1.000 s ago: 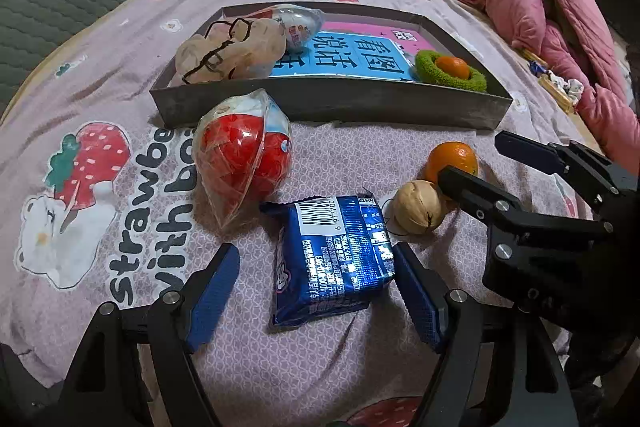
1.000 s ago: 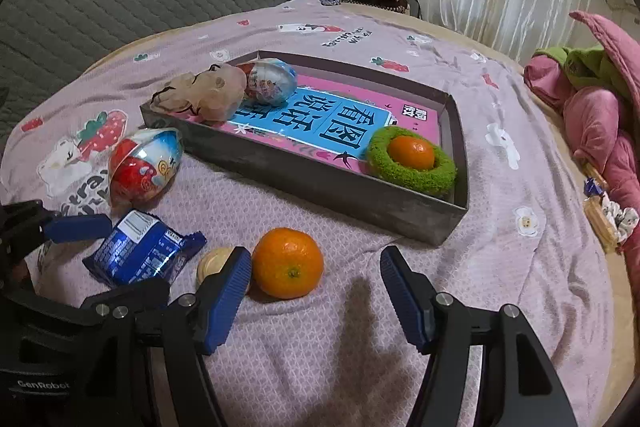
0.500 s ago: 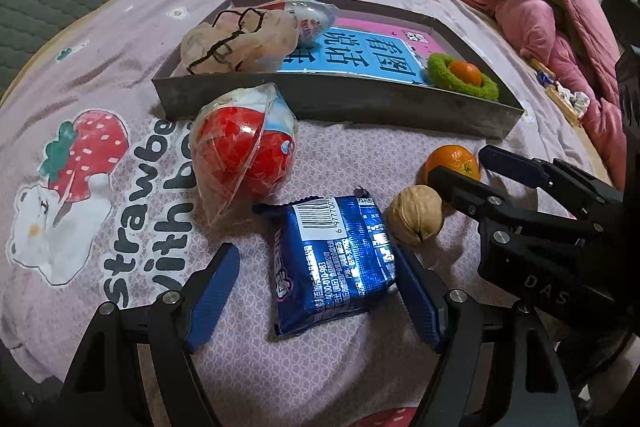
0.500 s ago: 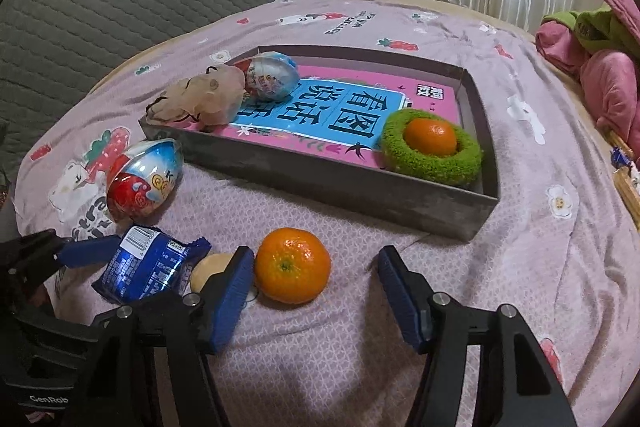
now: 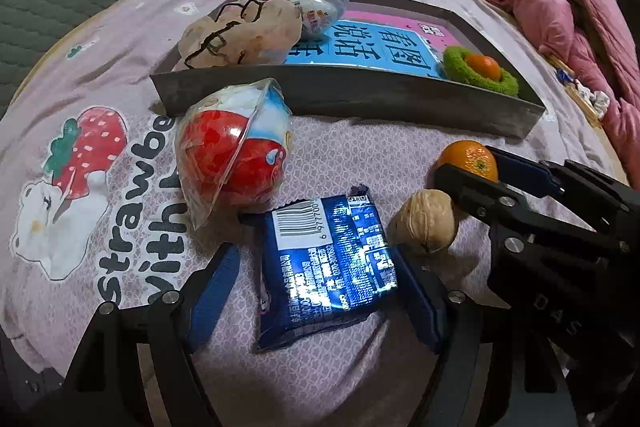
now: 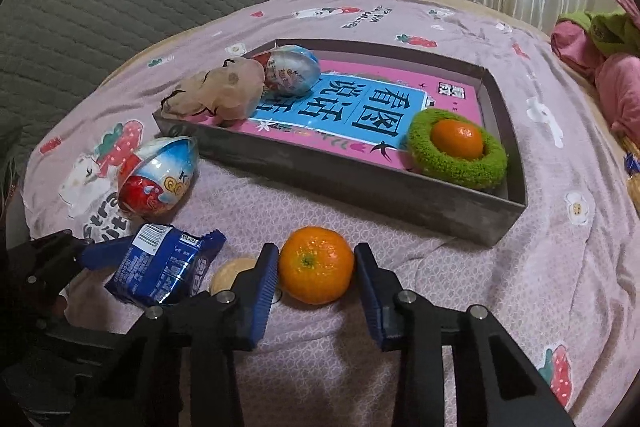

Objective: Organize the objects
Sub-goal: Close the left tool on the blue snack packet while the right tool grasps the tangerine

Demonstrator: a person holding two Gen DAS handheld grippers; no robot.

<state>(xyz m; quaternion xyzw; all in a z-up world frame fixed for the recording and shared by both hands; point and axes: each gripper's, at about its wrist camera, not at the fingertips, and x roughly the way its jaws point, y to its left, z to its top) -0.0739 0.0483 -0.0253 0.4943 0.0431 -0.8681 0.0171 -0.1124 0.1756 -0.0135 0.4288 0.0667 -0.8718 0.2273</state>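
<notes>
On the bed, the orange (image 6: 315,264) sits between the right gripper's (image 6: 316,277) spread jaws, barely touched. The left gripper's (image 5: 320,291) parted jaws flank the blue packet (image 5: 326,265).

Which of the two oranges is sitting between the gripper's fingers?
The loose orange on the bedspread, between the open right gripper. The other orange sits in the green ring inside the tray.
</notes>
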